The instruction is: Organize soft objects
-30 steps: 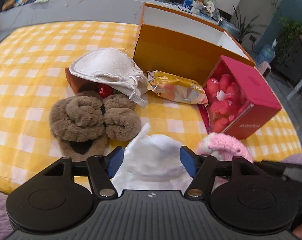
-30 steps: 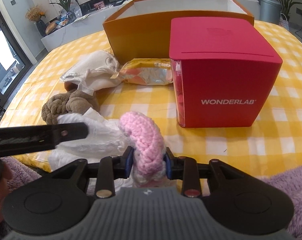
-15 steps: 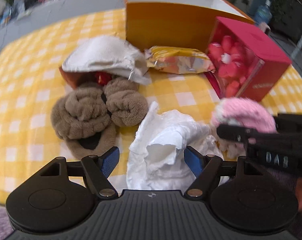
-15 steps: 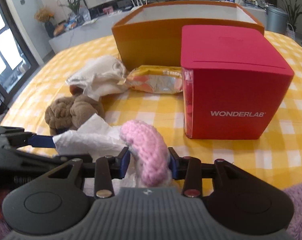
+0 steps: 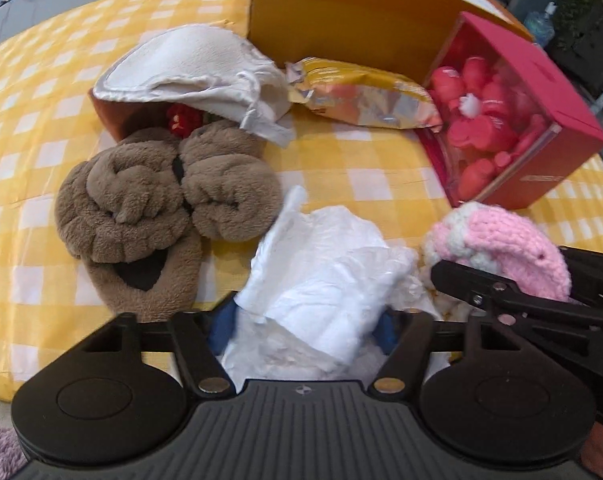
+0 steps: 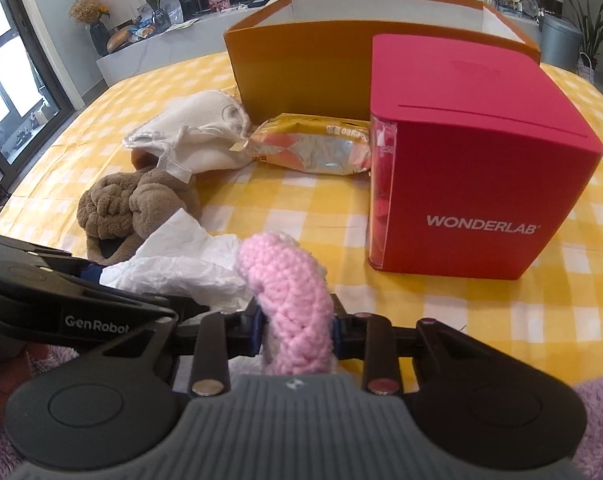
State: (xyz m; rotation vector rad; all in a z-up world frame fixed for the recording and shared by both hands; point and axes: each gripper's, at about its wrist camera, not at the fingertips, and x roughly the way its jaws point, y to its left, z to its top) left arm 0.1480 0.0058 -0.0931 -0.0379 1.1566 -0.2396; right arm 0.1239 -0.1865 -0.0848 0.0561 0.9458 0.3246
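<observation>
Red box [image 5: 541, 92] holds red bottles [image 5: 477, 128]; orange box [image 6: 301, 68] interior unseen.

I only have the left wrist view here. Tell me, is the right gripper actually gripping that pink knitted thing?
Observer: Yes. Seen from the right wrist, the right gripper has the pink knitted piece between its blue pads, both pads touch it, and its jaws are closing.
Operator: What does the red box's front say? I can't read it.
Observer: The red box reads WONDERLAB in white letters.
Operator: How does the white tissue sit from that side?
Observer: The white tissue rises to a point in front of the brown plush slipper and hides its near end.
</observation>
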